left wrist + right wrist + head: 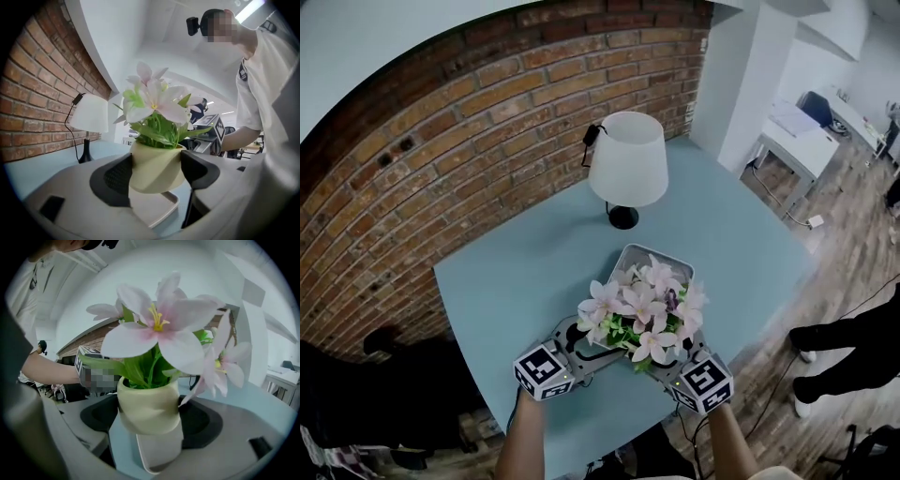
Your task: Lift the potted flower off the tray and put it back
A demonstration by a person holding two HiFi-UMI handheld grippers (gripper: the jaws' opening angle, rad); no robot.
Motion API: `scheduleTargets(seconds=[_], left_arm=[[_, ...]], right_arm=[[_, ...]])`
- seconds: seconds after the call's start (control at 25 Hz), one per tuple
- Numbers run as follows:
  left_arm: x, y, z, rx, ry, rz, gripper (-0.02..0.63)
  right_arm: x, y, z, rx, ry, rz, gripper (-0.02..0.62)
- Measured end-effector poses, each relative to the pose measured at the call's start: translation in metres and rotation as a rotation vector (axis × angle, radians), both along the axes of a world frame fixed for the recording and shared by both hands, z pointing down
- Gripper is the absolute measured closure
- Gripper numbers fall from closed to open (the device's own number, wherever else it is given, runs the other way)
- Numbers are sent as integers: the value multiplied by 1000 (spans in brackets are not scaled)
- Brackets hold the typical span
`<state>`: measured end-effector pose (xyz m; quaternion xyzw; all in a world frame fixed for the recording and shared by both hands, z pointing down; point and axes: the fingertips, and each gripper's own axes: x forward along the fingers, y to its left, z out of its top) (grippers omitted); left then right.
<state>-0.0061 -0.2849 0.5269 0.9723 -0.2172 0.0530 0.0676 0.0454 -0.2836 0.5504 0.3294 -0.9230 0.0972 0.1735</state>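
Observation:
The potted flower (pixel 643 309) has pale pink blooms and green leaves in a cream pot (pixel 154 166). It hangs a little above the grey tray (pixel 638 253), tilted slightly. My left gripper (pixel 581 339) is shut on the pot from the left, with its pads pressed on both sides of the pot in the left gripper view. From the right, my right gripper (pixel 688 343) is shut on the same pot (pixel 149 411). The tray (pixel 157 213) lies on the table under the pot and also shows in the right gripper view (pixel 159 453). In the head view the blooms hide the pot.
A white-shaded lamp (pixel 628 161) on a black base stands on the light blue table (pixel 525 272) just behind the tray, near the brick wall (pixel 478 141). A person's dark legs (pixel 848 347) are on the wooden floor at the right.

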Motion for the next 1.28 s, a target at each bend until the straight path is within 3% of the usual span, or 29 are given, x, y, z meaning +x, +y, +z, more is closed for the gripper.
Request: scheduleTargets(seconds=[0.16,0.88,1.28], left_arm=[[3,41,-24,36,-10,10,245],[15,135,-89,96,6,26,247],[19,178,-119,152,-2,27,249]], right_arm=[[3,41,-23,23,-6,13,166],[15,134,-89,106,20,63,164],[18,177,-115,124,-14,85,163]])
